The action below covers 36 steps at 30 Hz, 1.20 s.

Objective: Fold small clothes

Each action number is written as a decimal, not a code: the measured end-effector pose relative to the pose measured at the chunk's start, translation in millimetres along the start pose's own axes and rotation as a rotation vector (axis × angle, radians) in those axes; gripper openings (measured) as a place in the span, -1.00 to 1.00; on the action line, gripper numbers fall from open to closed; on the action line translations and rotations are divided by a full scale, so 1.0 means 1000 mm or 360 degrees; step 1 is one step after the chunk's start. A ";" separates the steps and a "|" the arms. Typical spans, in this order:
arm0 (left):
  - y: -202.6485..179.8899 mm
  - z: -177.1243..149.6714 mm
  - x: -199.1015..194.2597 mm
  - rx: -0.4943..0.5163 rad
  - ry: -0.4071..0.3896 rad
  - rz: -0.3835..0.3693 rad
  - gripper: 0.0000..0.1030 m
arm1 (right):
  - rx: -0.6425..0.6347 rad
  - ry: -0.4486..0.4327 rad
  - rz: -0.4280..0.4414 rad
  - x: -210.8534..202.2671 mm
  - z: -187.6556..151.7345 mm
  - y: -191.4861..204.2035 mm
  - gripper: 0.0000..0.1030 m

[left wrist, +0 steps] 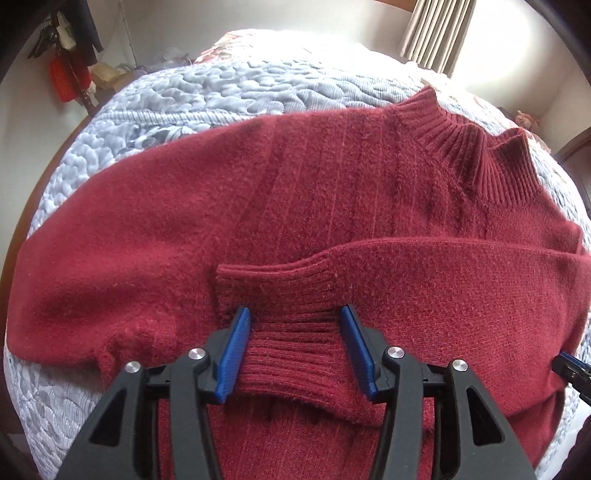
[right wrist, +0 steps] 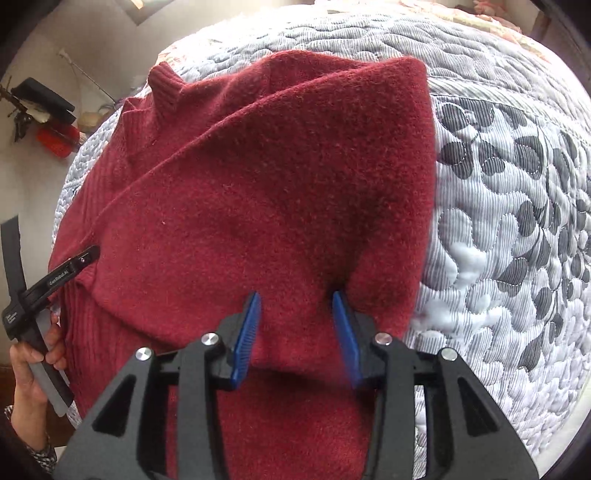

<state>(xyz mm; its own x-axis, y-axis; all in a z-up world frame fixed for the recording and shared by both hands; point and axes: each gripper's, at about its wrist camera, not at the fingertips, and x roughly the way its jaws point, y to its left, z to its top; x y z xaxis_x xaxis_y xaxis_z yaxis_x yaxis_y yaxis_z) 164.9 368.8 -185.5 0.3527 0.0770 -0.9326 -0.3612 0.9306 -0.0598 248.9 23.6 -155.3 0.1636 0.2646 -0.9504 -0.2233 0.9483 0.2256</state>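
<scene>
A dark red knit sweater [left wrist: 332, 177] lies flat on the bed, its ribbed collar [left wrist: 476, 155] at the far right. One sleeve is folded across the body. Its ribbed cuff [left wrist: 291, 295] lies between the blue pads of my left gripper [left wrist: 293, 314], which is open and straddles it. In the right wrist view the sweater's folded side [right wrist: 295, 177] fills the middle. My right gripper [right wrist: 295, 295] is open there, low over the cloth, with a crease beside its right pad. The left gripper [right wrist: 86, 256] shows at that view's left edge, held by a hand [right wrist: 33, 369].
A grey-and-white quilted bedspread [right wrist: 509, 221] covers the bed under and around the sweater. Past the bed's far edge are a curtain [left wrist: 436, 33], a pale wall, and red and dark items [left wrist: 66, 77] in the corner. The right gripper's tip [left wrist: 569, 363] shows at the right.
</scene>
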 end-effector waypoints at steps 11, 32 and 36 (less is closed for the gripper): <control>0.135 -0.032 -0.069 -0.0192 0.0022 0.0056 0.36 | -0.0259 -0.0106 -0.0005 -0.030 0.002 0.117 0.18; 0.419 -0.086 -0.031 -0.1365 0.0097 -0.0428 0.32 | -0.0367 0.0038 -0.0085 0.037 0.006 0.195 0.18; 0.434 -0.085 -0.017 -0.1482 0.0086 -0.0435 0.27 | -0.0386 0.0049 -0.0112 0.043 0.005 0.195 0.18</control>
<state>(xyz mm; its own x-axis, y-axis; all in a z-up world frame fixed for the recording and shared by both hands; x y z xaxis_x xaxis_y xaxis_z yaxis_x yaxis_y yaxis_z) -71.2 740.8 -225.7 0.4942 -0.1377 -0.8583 -0.8194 0.2559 -0.5129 217.5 221.3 -151.4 0.1583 0.1903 -0.9689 -0.4369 0.8935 0.1041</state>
